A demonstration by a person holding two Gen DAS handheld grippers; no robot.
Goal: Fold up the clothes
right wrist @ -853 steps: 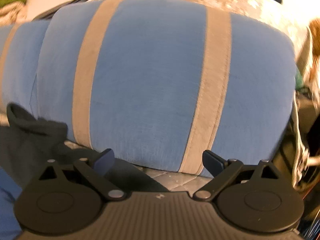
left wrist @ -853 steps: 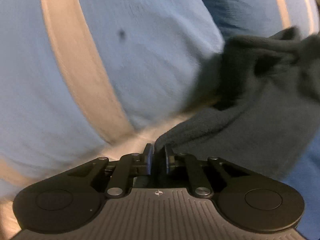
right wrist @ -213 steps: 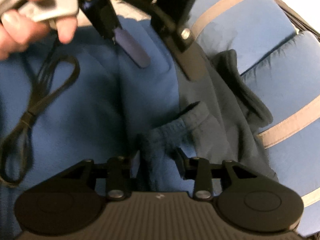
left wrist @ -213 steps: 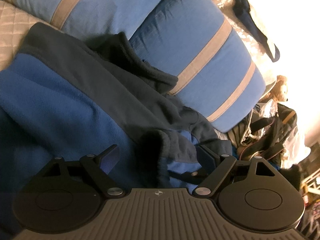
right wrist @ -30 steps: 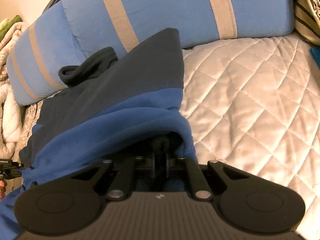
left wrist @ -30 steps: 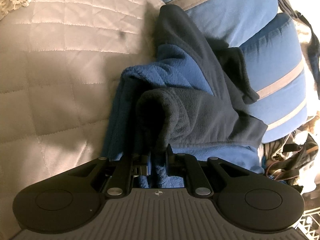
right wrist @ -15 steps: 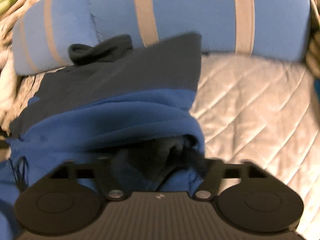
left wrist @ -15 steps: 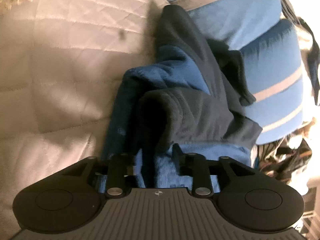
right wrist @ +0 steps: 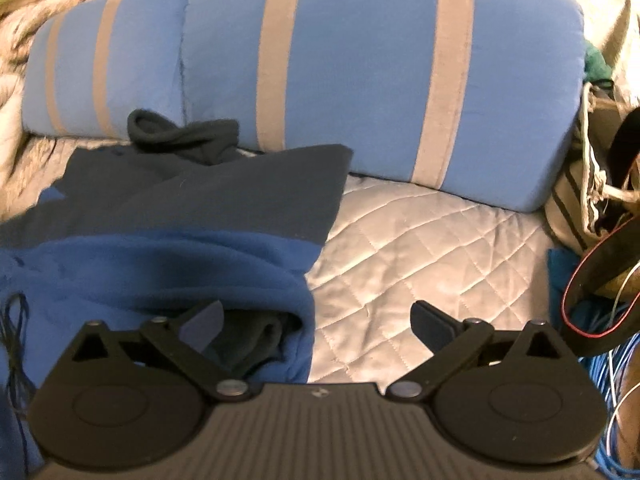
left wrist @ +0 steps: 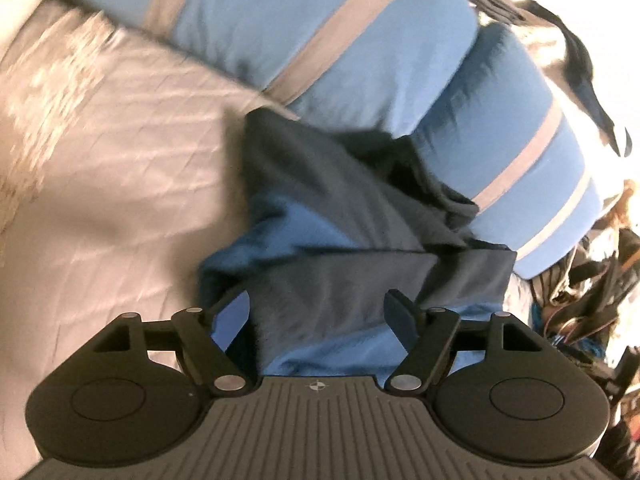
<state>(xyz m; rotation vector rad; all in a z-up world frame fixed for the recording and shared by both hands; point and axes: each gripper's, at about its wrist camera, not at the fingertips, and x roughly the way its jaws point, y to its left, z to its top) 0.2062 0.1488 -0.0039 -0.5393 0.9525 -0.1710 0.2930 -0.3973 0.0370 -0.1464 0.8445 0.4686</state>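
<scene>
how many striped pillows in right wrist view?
2. The large pillow lies centre-right along the head of the quilt; the smaller pillow sits at its left, behind the fleece. More may sit out of frame.

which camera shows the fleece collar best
The right wrist view: the dark collar lies sharp and unobstructed against the striped pillows. In the left wrist view the collar is motion-blurred and merges with the dark fleece around it.

Two blue pillows (right wrist: 360, 72) with grey stripes lie side by side, ahead of the gripper. A quilted grey bedspread (right wrist: 420, 248) spreads below them. Blue cables (right wrist: 612, 380) and a striped bag (right wrist: 576, 196) crowd the right edge.
</scene>
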